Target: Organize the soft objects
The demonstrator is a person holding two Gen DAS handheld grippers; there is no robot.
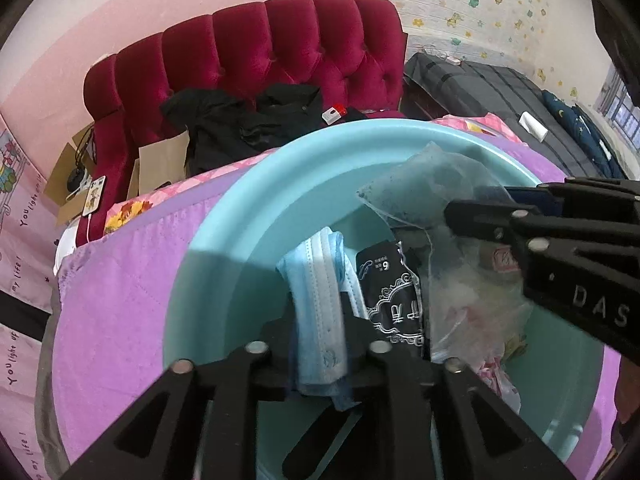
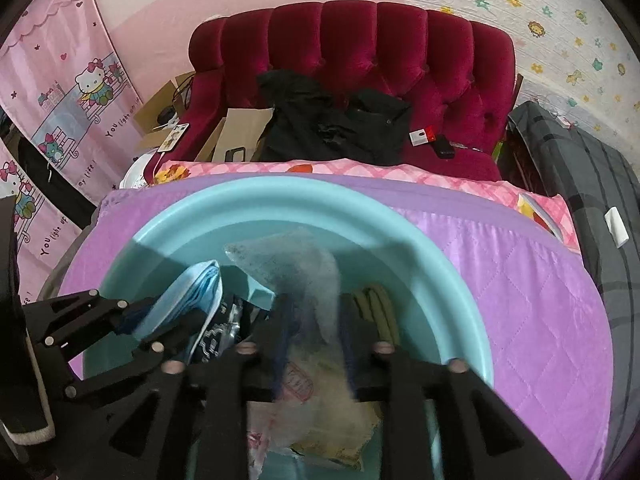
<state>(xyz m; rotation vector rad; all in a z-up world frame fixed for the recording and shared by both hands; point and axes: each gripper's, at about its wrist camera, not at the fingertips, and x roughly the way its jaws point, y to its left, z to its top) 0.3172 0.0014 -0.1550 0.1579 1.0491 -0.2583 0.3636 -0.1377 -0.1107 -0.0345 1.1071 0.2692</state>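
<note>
A purple quilted cover (image 2: pixel 520 280) lay over the bed, with a pink checked sheet (image 2: pixel 400 174) showing along its far edge at twelve o'clock. Beyond that stood one crimson tufted sofa (image 2: pixel 360 60), holding a heap of black clothing (image 2: pixel 332 124), one small red-and-white box (image 2: pixel 422 136) and one brown paper bag (image 2: pixel 240 136). The wall behind was pink, with star-and-animal wallpaper (image 2: pixel 540 32) toward one o'clock and a pink cartoon curtain (image 2: pixel 60 92) at nine to ten o'clock. A dark grey plaid blanket (image 2: pixel 592 184) lay at three o'clock.

One light-blue plastic basin (image 1: pixel 240 216) sat on the purple cover, filling the lower middle of both views. Inside it lay one black printed packet (image 1: pixel 394 304), a clear plastic bag with pink print (image 1: pixel 472 304), and, at the right wrist view's one o'clock inside the rim, an olive-coloured bundle (image 2: pixel 378 312).

Two grippers reached into the basin. The left gripper (image 1: pixel 320 336) had its jaws set narrowly apart, with a bunch of light-blue face masks (image 1: pixel 316 280) standing between them; the number of masks could not be counted, and whether the pads still pressed them could not be told. The right gripper (image 2: pixel 312 344), seen from the left wrist at three o'clock, also stood narrowly parted, with one translucent mesh pouch (image 2: pixel 288 272) between its fingers, blurred; whether it was clamped could not be told.
</note>
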